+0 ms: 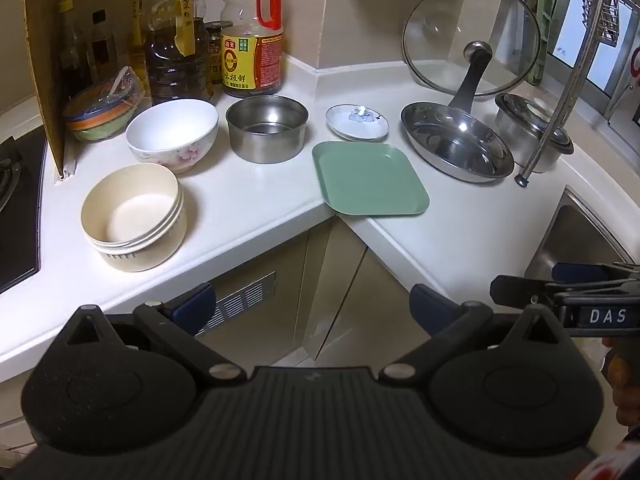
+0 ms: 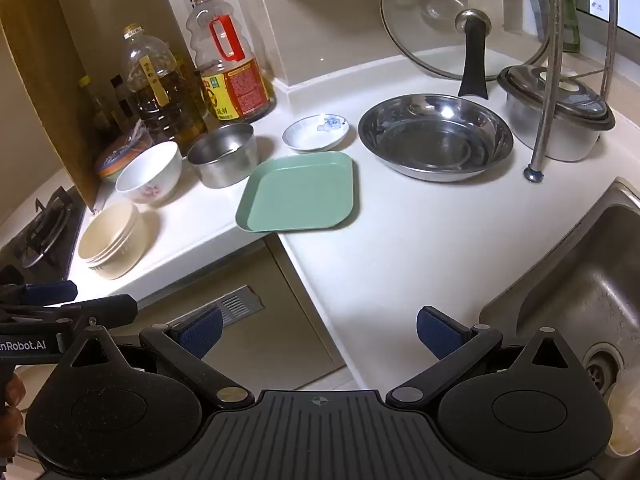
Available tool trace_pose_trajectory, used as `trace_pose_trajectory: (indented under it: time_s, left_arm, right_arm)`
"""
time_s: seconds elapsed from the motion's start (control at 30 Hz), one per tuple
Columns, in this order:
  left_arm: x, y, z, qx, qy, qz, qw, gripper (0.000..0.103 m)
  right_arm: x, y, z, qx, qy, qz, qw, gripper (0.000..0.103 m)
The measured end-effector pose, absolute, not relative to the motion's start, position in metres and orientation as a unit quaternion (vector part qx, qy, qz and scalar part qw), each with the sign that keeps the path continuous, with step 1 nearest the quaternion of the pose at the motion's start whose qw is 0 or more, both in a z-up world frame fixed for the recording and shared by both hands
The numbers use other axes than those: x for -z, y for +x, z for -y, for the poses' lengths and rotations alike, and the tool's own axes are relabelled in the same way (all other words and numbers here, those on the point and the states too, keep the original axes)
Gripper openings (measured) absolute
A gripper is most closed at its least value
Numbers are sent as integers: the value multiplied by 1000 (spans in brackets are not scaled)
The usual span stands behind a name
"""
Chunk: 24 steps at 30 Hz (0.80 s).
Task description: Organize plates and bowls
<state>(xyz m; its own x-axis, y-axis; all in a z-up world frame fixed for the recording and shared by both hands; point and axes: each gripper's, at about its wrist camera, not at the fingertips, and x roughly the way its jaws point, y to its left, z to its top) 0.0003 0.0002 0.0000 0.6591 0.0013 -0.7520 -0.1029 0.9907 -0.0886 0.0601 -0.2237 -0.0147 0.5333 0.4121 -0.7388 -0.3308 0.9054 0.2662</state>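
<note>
On the white corner counter (image 1: 248, 200) stand stacked cream bowls (image 1: 132, 216) (image 2: 112, 240), a white flowered bowl (image 1: 172, 136) (image 2: 148, 172) and a steel bowl (image 1: 266, 128) (image 2: 222, 154). Further right lie a small blue-flowered saucer (image 1: 356, 122) (image 2: 314, 132), a green square plate (image 1: 370, 178) (image 2: 298, 192) at the counter's inner corner, and a wide steel dish (image 1: 456, 146) (image 2: 434, 136). My left gripper (image 1: 312, 304) (image 2: 60, 300) hangs open in front of the counter edge, holding nothing. Beside it my right gripper (image 2: 318, 332) (image 1: 528, 278) is open and empty too, over the counter near the sink.
Oil and sauce bottles (image 1: 252, 40) line the back left wall. A glass lid (image 1: 472, 36) leans at the back. A lidded steel pot (image 2: 556, 120) and a rack leg (image 2: 534, 174) stand right. The sink (image 2: 580, 292) is front right, a gas hob (image 2: 36, 232) far left.
</note>
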Motion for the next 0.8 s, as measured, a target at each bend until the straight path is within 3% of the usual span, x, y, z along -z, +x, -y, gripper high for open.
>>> trace_pose_trajectory:
  time_s: [0.8]
  left_arm:
    - [0,1,-5,-32,-68,-414,907,103]
  right_arm:
    - [14,64,223,-213,46,-435,873,103]
